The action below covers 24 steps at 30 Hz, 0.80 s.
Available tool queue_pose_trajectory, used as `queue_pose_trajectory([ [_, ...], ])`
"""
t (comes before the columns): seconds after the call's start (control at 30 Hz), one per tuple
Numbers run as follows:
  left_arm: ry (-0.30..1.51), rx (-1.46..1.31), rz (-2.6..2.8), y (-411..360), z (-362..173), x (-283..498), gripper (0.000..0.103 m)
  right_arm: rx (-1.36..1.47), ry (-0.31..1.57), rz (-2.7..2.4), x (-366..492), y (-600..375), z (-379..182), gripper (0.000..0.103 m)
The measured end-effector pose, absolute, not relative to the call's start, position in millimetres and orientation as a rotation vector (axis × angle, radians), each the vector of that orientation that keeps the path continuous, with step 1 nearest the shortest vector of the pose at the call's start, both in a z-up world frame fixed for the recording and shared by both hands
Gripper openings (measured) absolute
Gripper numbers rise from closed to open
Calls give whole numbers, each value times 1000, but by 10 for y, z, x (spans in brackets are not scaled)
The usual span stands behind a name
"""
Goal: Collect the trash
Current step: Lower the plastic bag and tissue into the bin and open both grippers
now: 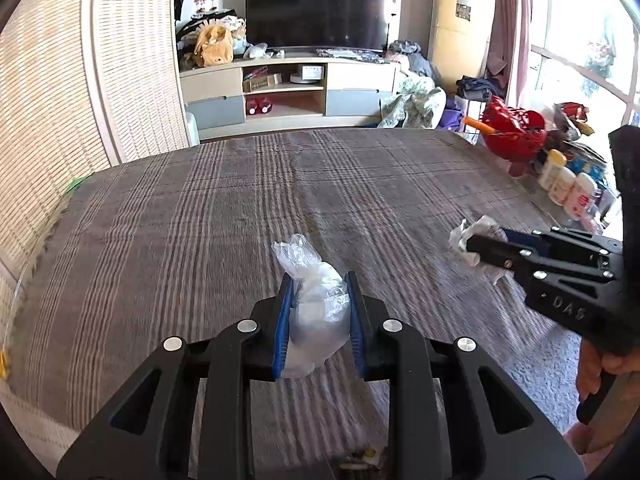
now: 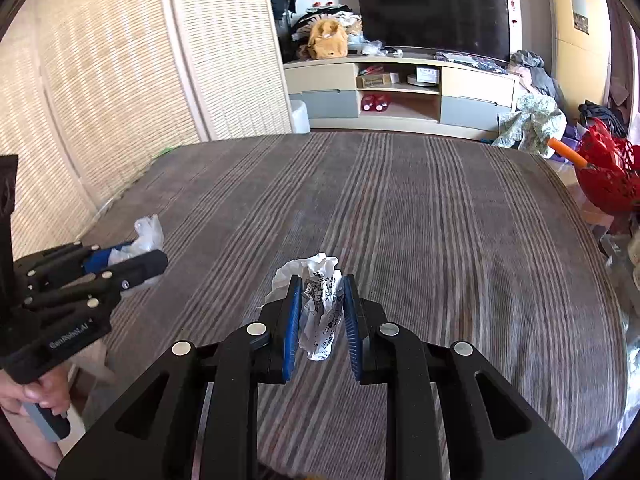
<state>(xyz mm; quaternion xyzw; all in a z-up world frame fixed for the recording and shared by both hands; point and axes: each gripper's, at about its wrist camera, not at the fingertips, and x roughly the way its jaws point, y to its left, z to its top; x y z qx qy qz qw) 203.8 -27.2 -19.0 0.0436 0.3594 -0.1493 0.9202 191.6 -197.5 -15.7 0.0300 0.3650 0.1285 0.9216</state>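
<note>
Above the plaid tabletop [image 1: 200, 208], left tool [image 1: 319, 312] clamped the plastic bag [image 1: 316, 304], right tool [image 2: 320, 312] clamped the crumpled paper [image 2: 320, 312]; steady grip advised until binning.

Home living room: television [image 1: 316, 10] on media cabinet [image 1: 288, 92]

You're working in strong daylight; it pours in from the window [image 1: 576, 52] at the right of your left wrist view and burns that glass to white; the woven screen [image 2: 120, 80] carries soft bright patches in your right wrist view; the striped cloth [image 1: 280, 200] smears with motion blur toward the lower edge in both views, while the television [image 1: 316, 12] at the back stays fairly sharp; the fisheye bends straight lines near the rim, and dark vignette fills your corners.
</note>
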Motion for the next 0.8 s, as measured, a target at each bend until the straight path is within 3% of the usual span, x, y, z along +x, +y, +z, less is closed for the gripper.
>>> queue_pose_trajectory([
  [0.8, 798, 64, -312, -383, -927, 593, 24, 71, 778, 268, 501, -2086, -838, 22],
])
